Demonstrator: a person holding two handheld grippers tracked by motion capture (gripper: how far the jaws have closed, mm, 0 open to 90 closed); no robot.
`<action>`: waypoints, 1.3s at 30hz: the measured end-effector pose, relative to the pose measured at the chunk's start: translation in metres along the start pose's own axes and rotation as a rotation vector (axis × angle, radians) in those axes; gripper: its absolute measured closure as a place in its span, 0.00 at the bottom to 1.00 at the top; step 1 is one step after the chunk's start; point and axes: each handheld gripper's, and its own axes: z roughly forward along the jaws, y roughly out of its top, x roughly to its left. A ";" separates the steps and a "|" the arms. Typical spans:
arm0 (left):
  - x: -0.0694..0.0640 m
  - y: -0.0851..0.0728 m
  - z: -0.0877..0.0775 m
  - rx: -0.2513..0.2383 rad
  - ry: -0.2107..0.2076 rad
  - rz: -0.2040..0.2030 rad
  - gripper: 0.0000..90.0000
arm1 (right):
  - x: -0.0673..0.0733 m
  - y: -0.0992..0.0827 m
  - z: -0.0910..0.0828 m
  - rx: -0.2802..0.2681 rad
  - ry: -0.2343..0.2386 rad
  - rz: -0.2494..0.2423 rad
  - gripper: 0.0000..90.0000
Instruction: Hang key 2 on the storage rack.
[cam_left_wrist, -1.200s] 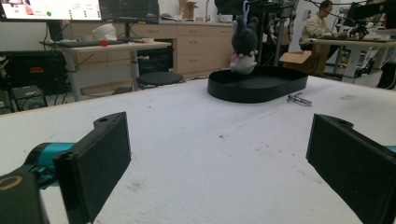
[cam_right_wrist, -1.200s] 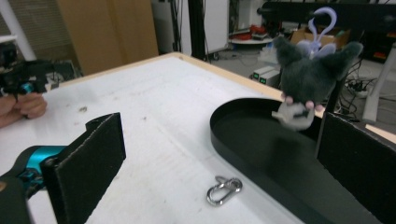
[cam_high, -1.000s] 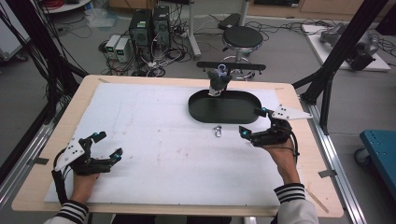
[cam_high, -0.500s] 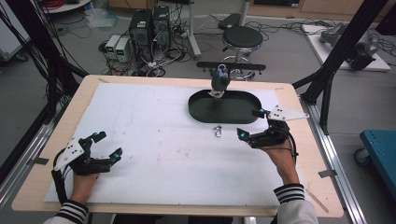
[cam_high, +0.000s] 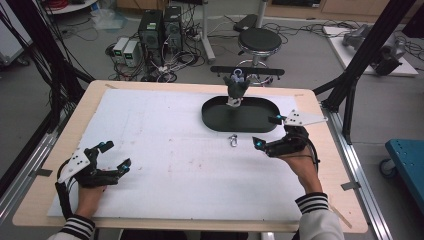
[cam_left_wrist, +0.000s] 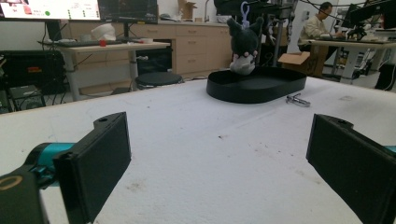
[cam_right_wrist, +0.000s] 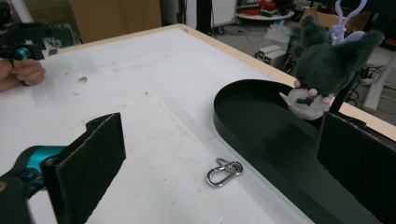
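Currently both grippers sit low over the tabletop (cam_high: 165, 115), which is covered by a white sheet with a wooden edge showing around it.

Left gripper (cam_high: 114, 156): near the front-left corner in the high view, held in the person's left hand (cam_high: 90, 192). Fingers (cam_left_wrist: 95, 161) wide apart, nothing between them, just bare white surface with a few small dark specks.

Right gripper (cam_high: 267, 131): right side of the tabletop, just beside the right end of the black oval tray (cam_high: 216, 120). Held in the right hand (cam_high: 302, 162), striped cuff visible at the wrist. Fingers (cam_right_wrist: 88, 161) also spread apart, gripping nothing. In the right gripper view one finger sits over the white sheet, the other over the tray's near end.

Tray: far centre-right of the tabletop, shallow, dark, low wall. A dark grey plush toy (cam_high: 236, 86) stands upright at its far rim, pale face, pink spots, a light purple clip loop on top. Whether it rests inside the tray or on the rim, can't tell.

Small metal carabiner (cam_high: 233, 140): lying flat on the white sheet just in front of the tray's near wall, apart from it, not touching. It's near the right gripper's fingertips and to their left in the high view, well apart from the left gripper.

Behind the tabletop: a round black stool (cam_high: 257, 40) and computer towers (cam_high: 160, 25) on the floor with cables.
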 end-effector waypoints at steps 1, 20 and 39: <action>0.000 0.000 0.000 -0.001 0.001 0.001 0.08 | -0.001 0.001 0.001 0.006 0.000 -0.006 0.01; 0.000 0.000 0.000 0.000 0.000 0.001 0.08 | -0.016 0.027 0.049 0.249 0.109 -0.128 0.01; 0.000 0.000 0.000 -0.001 -0.002 0.000 0.08 | -0.021 0.037 0.090 0.404 0.246 -0.216 0.05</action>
